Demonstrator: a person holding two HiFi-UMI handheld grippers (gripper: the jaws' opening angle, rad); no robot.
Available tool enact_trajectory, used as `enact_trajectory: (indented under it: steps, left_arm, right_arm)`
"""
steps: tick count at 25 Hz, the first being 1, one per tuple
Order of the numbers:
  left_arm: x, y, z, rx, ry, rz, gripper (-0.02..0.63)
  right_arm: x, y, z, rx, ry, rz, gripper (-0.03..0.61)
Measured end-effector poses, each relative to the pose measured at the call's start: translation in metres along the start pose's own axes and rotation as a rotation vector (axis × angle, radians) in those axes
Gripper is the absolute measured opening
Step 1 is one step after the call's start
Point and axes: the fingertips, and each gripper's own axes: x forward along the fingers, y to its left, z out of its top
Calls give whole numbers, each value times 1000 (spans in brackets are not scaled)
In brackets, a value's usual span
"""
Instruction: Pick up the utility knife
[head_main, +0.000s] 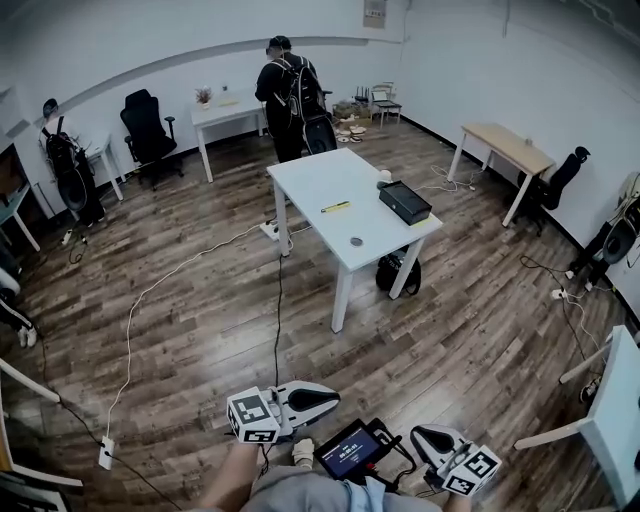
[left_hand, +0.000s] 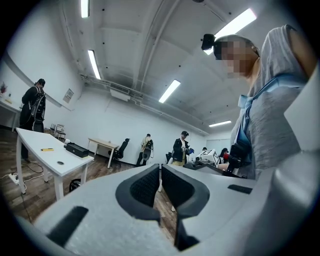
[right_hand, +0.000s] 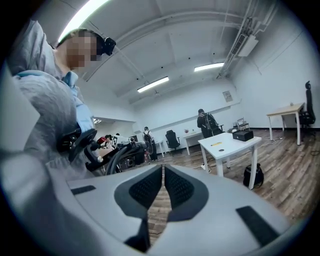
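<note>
The yellow utility knife (head_main: 335, 207) lies on the white table (head_main: 320, 180) in the middle of the room, far ahead of both grippers. It shows small in the left gripper view (left_hand: 47, 149) and in the right gripper view (right_hand: 216, 144). My left gripper (head_main: 335, 399) is held low near the person's body, pointing right, its jaws (left_hand: 160, 169) shut on nothing. My right gripper (head_main: 416, 436) is beside it, pointing left, jaws (right_hand: 163, 171) shut and empty too.
A black box (head_main: 405, 202) and a small round object (head_main: 356, 241) share the table. A black bag (head_main: 398, 272) sits under it. A person with a backpack (head_main: 290, 95) stands behind the table. Cables and a power strip (head_main: 106, 452) lie on the wood floor.
</note>
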Motion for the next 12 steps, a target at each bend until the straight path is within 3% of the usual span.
enact_trajectory:
  steps: [12]
  left_arm:
    - [-62,97,33,40,-42,128,18]
  right_arm:
    - [142,-14,38,-69,46,158,31]
